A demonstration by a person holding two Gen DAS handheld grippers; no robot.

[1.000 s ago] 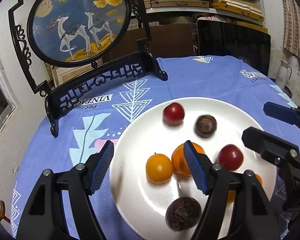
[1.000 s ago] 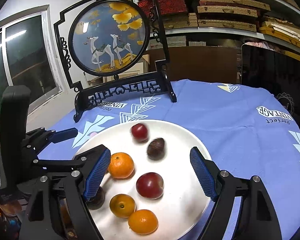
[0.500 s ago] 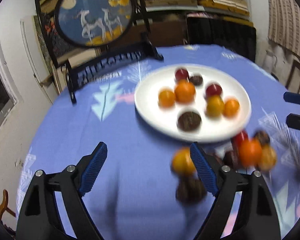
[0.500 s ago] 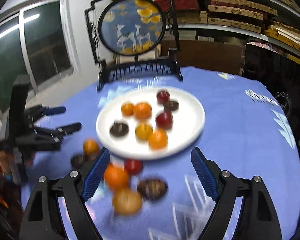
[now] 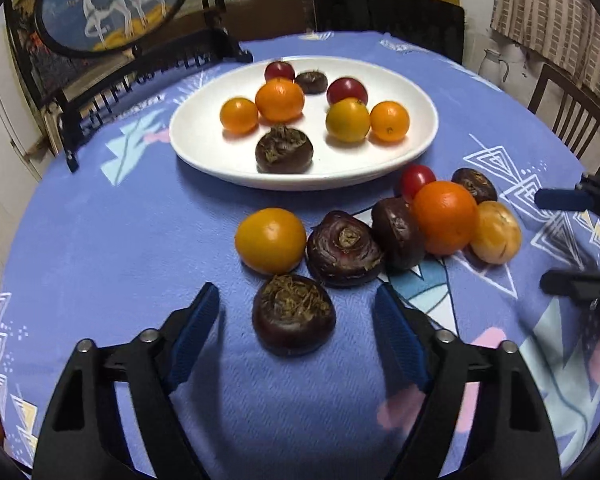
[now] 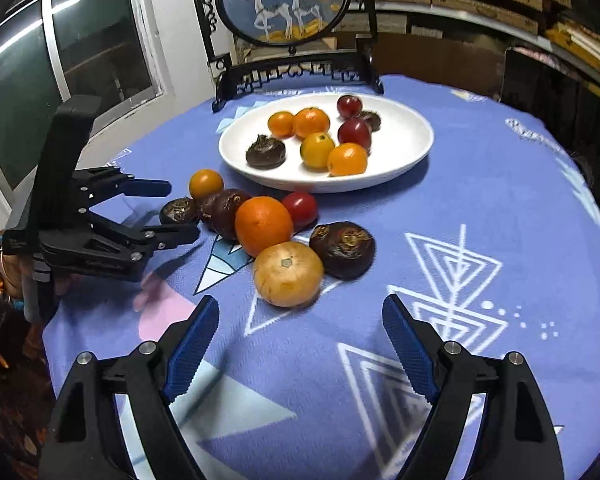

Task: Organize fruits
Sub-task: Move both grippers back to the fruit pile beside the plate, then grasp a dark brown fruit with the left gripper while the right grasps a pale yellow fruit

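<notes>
A white plate holds several fruits: oranges, red plums and dark water chestnuts. On the blue cloth in front of it lies a loose cluster of fruits. My left gripper is open, with a dark water chestnut between its fingertips on the cloth; a yellow-orange fruit lies just beyond. My right gripper is open and empty, just short of a pale yellow fruit, with a big orange and a dark chestnut behind. The left gripper also shows in the right wrist view.
A black-framed round deer screen stands at the table's far edge behind the plate. A wooden chair stands at the right. A window is on the left, shelves at the back.
Both grippers have pulled back from over the plate toward the near side of the table and lowered. The loose fruit cluster has come into view, now close before both grippers.
</notes>
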